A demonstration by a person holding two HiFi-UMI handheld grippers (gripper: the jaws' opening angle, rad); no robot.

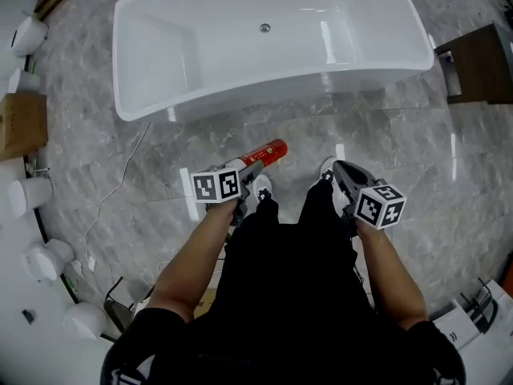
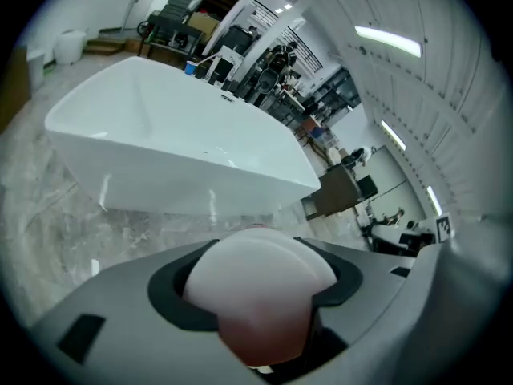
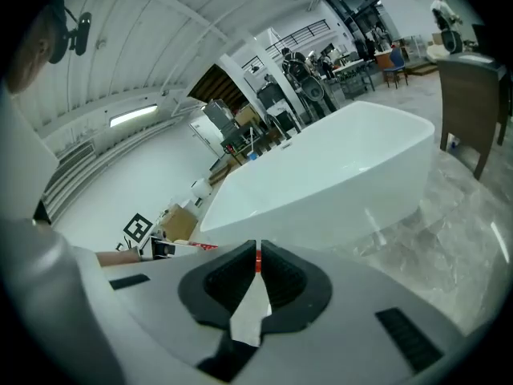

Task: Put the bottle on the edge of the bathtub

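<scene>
Facing white bathtub [image 1: 240,54] on grey marble floor [image 1: 120,151]: left gripper [image 1: 255,168] fingers round red bottle [image 1: 269,152], right gripper [image 1: 340,174] fingers together.

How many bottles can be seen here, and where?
1. The red bottle is clamped in the left gripper, over the floor in front of the bathtub, not yet on its edge. Far clutter behind the tub is too small to judge.

I see the head camera look steeply down from the person's head at the floor [image 1: 152,159], with the bathtub [image 1: 264,54] just ahead. The cameras on the left gripper [image 1: 255,167] and right gripper [image 1: 335,169] sit low, facing the tub's near wall. The left one has the bottle [image 2: 256,275] close before it. All three views share the tub.
</scene>
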